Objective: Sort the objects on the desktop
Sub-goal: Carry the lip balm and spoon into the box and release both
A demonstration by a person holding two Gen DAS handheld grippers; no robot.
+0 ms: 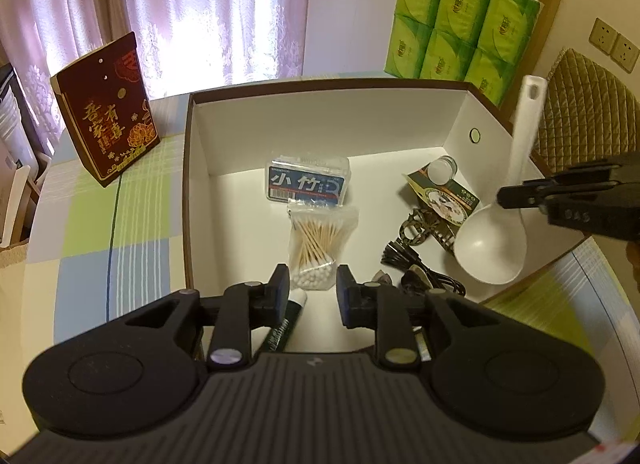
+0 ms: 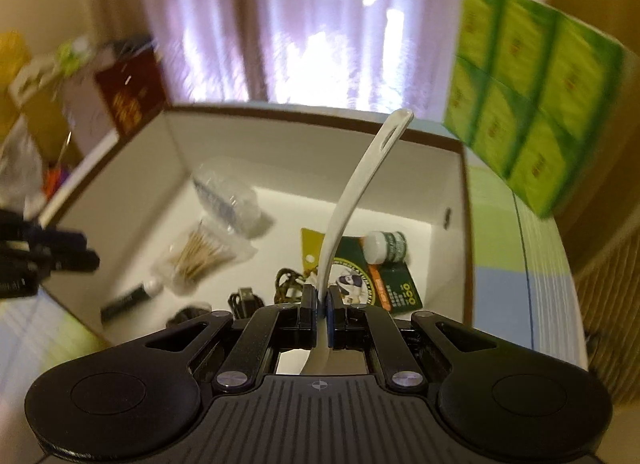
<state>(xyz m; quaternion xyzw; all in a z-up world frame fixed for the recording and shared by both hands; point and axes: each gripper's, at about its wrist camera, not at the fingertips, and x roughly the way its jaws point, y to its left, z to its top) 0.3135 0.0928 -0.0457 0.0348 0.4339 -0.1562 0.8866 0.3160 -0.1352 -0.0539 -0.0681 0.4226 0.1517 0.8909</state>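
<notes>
Right hand-held gripper (image 2: pixel 320 306) clamped on white spoon (image 1: pixel 494 242) handle, bowl over box (image 1: pixel 320 115) rim. Left hand-held gripper (image 1: pixel 313 296) apart, empty, above cotton swabs (image 1: pixel 316 246). Beyond, on table (image 1: pixel 100 232): green tissue packs (image 1: pixel 456 23).

— What do we have under everything?

— A round table (image 1: pixel 100 232) covered in a checked cloth of green, blue and cream squares.

— And what do we see standing directly on it?

— A white open box (image 1: pixel 320 119) with a brown rim sits in the middle. To its left we see a dark red gift box (image 1: pixel 106 111) with gold characters, upright. Behind the open box, to the right, a green pack of tissues (image 1: pixel 456 19) stands.
</notes>
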